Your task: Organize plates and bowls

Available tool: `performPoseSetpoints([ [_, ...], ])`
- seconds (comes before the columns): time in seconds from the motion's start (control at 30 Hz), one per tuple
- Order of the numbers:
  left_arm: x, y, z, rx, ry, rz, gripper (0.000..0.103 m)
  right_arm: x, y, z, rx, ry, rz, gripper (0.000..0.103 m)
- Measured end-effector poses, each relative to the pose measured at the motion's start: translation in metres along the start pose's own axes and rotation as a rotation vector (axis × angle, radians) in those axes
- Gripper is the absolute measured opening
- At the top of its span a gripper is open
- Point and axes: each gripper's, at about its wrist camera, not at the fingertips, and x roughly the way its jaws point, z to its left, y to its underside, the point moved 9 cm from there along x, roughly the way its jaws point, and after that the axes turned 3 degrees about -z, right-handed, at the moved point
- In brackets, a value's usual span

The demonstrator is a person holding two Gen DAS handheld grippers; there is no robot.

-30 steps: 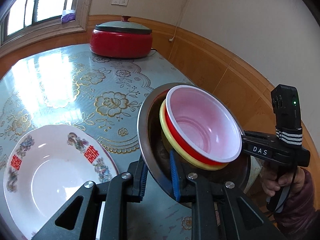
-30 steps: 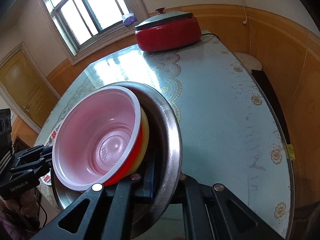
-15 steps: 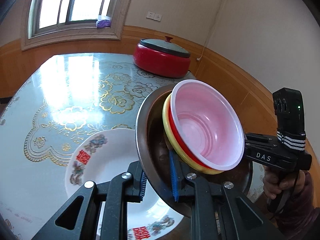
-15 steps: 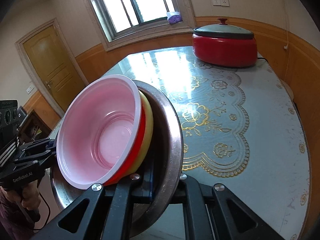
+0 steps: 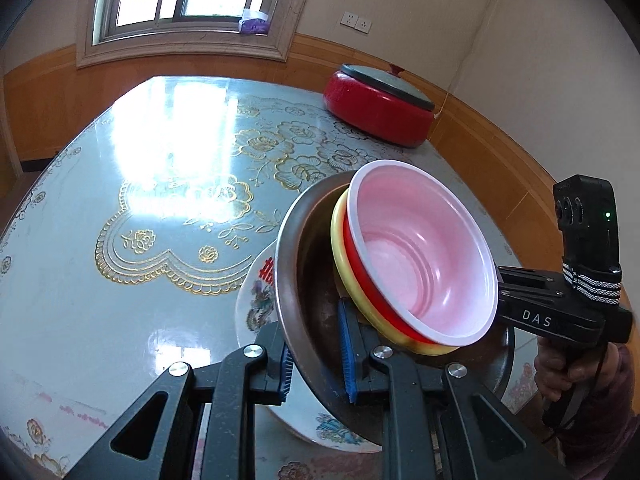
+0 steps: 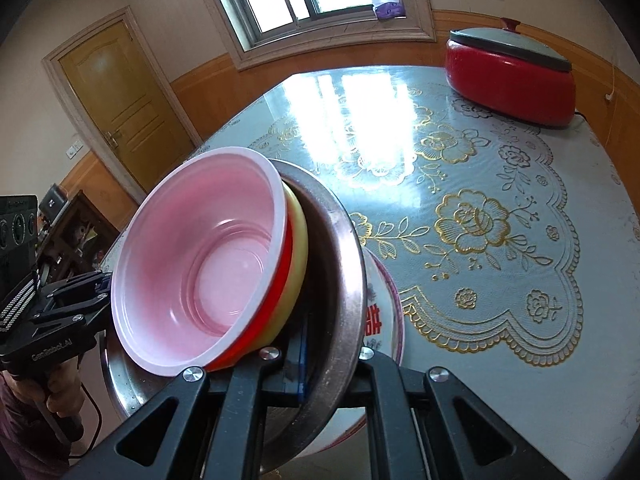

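Note:
A steel bowl [image 5: 304, 280] [image 6: 344, 280] hangs above the table with a yellow bowl [image 5: 340, 256] [image 6: 298, 248] and a red bowl with a pink inside [image 5: 424, 256] [image 6: 200, 260] nested in it. My left gripper [image 5: 316, 356] is shut on the steel bowl's rim on one side. My right gripper [image 6: 332, 364] is shut on the opposite rim. Under the stack lies a white plate with red characters and flowers [image 5: 260, 292] [image 6: 382, 304], mostly hidden by the steel bowl.
The table [image 5: 160, 200] [image 6: 500, 240] has a blue-grey cloth with gold flowers. A red lidded pot [image 5: 378, 108] [image 6: 512, 76] stands at its far side near the wall. A person's hand [image 5: 560, 368] holds the right gripper's handle. A wooden door [image 6: 120, 92] is at left.
Both grippers carried the bowl stack sideways across the table until it came over the white plate, which now lies mostly beneath the steel bowl. The grip on the rim is unchanged.

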Motion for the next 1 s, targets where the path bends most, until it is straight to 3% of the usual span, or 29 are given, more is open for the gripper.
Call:
performPoseSetpoints([
  [0.27,0.025,0.021,0.009,0.0,0.003,0.082,0.019,0.027,0.011,-0.012,0.038,0.055,0.052,0.006],
  [0.6,0.028,0.019,0.009,0.028,0.015,0.077,0.02,0.032,0.021,-0.02,0.126,0.031,0.045,0.006],
  [1.0,0.026,0.021,0.007,0.031,0.032,0.085,0.022,0.021,0.024,-0.017,0.141,0.058,0.029,0.007],
])
